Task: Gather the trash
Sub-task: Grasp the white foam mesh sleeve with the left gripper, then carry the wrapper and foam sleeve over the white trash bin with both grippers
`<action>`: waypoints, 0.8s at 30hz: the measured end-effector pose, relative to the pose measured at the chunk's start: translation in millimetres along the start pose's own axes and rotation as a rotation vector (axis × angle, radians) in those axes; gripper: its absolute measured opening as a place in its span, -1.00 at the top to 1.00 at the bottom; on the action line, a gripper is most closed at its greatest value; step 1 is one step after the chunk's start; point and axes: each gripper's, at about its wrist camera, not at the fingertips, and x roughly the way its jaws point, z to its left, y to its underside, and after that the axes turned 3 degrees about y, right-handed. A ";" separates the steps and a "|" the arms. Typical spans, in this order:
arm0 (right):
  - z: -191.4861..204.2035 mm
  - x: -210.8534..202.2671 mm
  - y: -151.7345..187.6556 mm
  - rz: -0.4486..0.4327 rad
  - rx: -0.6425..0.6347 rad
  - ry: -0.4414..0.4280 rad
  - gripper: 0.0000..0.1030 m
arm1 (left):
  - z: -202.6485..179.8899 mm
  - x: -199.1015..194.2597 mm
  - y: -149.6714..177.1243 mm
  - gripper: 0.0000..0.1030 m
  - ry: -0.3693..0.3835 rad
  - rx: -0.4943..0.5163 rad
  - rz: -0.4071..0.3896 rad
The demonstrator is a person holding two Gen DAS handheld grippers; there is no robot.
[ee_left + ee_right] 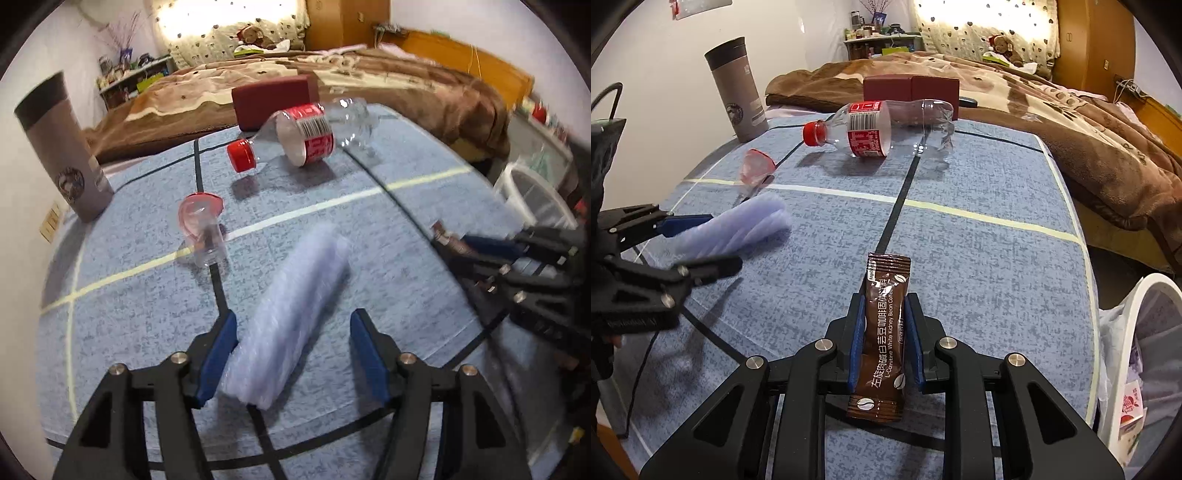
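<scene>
A pale, blurred roll of bubble wrap [306,273] [750,225] lies between the jaws of my left gripper [295,317] [724,240]. The jaws stand open: the left pad is at the roll's side and the right pad is clear of it. My right gripper [885,301] [465,251] is shut on a brown coffee sachet [884,332] and holds it upright above the blue table [979,258]. A crushed clear bottle [310,133] [871,129] with a red cap lies on its side farther back. A small clear cup with a red lid [203,229] [755,166] lies to its left.
A grey tumbler [62,147] [737,88] stands at the table's far left. A dark red box [273,101] [908,86] sits at the back edge. A white bin with a plastic bag [1137,350] [535,195] stands off the table's right side. A bed lies behind.
</scene>
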 end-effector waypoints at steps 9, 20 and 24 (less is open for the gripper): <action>-3.4 -1.2 2.3 -0.009 0.013 -0.008 0.57 | 2.0 6.5 0.6 0.18 0.041 -0.034 0.005; -12.0 -8.2 6.1 -0.023 0.050 -0.017 0.57 | -15.9 -8.7 3.2 0.49 0.086 -0.083 -0.026; -14.7 -17.3 7.4 -0.044 0.060 -0.017 0.57 | -25.5 -16.9 3.3 0.49 0.091 -0.094 -0.038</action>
